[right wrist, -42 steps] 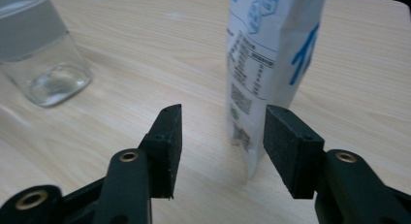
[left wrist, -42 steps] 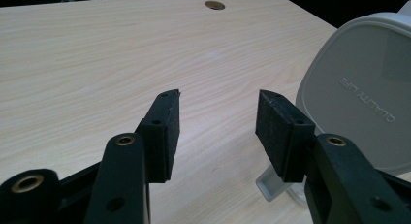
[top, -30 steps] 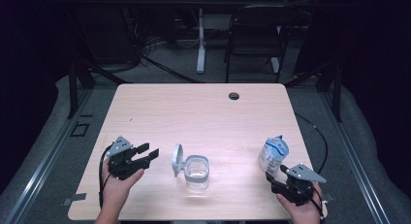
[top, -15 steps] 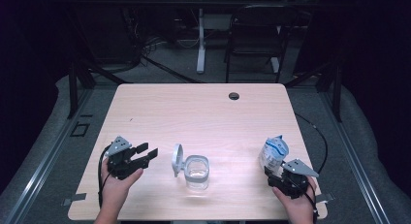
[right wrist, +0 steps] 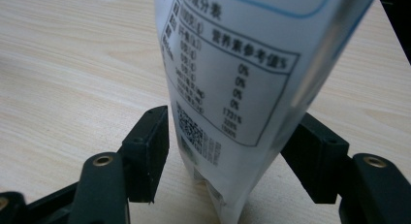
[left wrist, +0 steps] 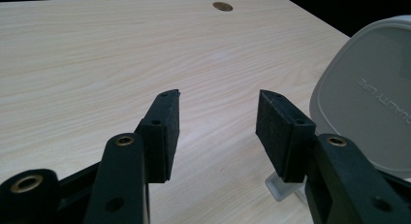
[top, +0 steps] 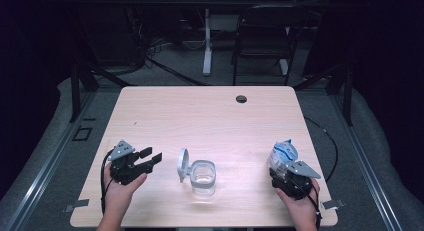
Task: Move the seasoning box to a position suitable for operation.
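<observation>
A white and blue printed pouch (top: 283,156) stands upright near the table's right front edge. My right gripper (top: 279,175) is open, and the pouch (right wrist: 232,73) stands between its two black jaws at the pouch's lower part; whether the pads press on it I cannot tell. A clear plastic container (top: 204,177) sits at the front middle, with its grey hinged lid (top: 183,165) standing open on its left side. My left gripper (top: 154,156) is open and empty, just left of that lid. In the left gripper view the lid (left wrist: 368,103) rises beside the right jaw of the gripper (left wrist: 218,117).
The light wood table (top: 210,116) has a small dark cable hole (top: 241,98) near its far edge. A chair (top: 262,36) and a white post stand on the floor beyond the table. Dark frame bars run along both sides.
My right gripper has moved forward, up to the pouch, so the pouch now stands between its jaws. The left gripper and the container have stayed in place.
</observation>
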Motion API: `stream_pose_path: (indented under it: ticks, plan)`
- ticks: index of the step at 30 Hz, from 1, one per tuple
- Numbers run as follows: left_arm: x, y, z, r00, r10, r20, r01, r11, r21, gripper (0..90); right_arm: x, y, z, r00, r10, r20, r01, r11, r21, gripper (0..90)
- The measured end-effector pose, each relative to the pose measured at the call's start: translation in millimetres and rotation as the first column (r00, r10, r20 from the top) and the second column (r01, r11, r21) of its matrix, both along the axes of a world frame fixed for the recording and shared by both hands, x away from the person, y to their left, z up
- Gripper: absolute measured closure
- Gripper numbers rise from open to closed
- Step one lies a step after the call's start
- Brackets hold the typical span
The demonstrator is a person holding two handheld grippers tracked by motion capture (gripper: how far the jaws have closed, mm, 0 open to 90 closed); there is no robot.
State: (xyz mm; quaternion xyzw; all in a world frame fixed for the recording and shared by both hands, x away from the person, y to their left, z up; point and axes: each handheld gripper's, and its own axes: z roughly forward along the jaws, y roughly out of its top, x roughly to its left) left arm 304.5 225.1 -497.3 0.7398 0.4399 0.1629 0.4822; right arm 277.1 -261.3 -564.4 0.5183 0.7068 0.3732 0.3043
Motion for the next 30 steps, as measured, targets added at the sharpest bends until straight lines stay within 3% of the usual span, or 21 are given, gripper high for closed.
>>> stream_pose_path:
  ticks: [5,30]
  plan:
    - [0.6,2.4,-0.1,1.0,0.005,-0.001,-0.005,1.0,-0.007,51.5,3.1,1.3,-3.4,0.9999,-0.008,0.011,0.008,1.0,0.014,36.1]
    - [3.0,3.7,-1.7,0.9999,0.011,-0.002,-0.011,0.9999,-0.01,51.5,10.8,7.4,-18.7,0.9988,-0.048,0.004,0.048,0.999,-0.018,38.5]
